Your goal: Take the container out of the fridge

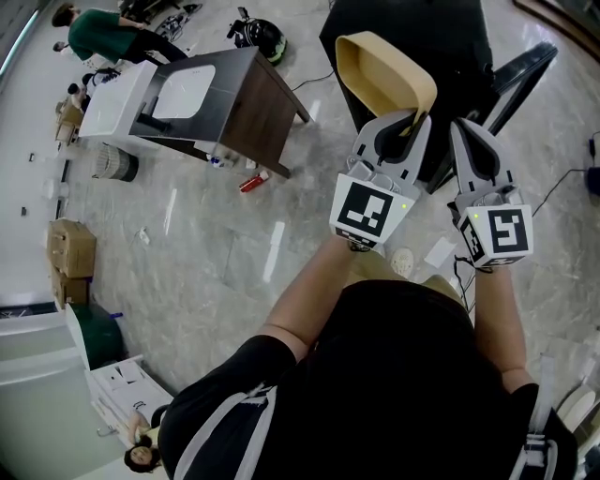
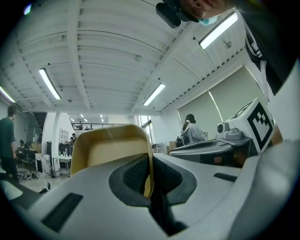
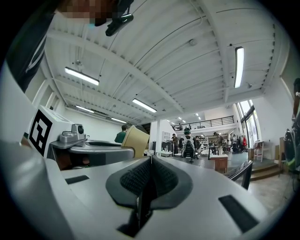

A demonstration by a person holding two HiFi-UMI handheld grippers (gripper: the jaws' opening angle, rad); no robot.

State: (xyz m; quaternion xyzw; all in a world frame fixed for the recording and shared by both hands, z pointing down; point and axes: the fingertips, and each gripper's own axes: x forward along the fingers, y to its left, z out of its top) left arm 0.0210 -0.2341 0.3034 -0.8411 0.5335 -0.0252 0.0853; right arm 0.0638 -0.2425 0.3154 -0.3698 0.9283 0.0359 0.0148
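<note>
A tan, open-topped container (image 1: 384, 70) hangs in the air over the marble floor, ahead of the person. My left gripper (image 1: 413, 118) is shut on its near rim, and in the left gripper view the thin tan wall (image 2: 149, 180) runs between the dark pads while the container (image 2: 110, 150) fills the space in front. My right gripper (image 1: 466, 127) is just to the right of it, shut with nothing between its jaws (image 3: 151, 160). From the right gripper view the container (image 3: 136, 140) shows past the left gripper (image 3: 89, 147).
A black cabinet (image 1: 412, 23) stands right behind the container, with a black chair (image 1: 520, 75) beside it. A dark wooden table (image 1: 248, 108) and a white unit (image 1: 117, 98) are at the upper left. A red item (image 1: 253, 181) and cardboard boxes (image 1: 70, 248) lie on the floor.
</note>
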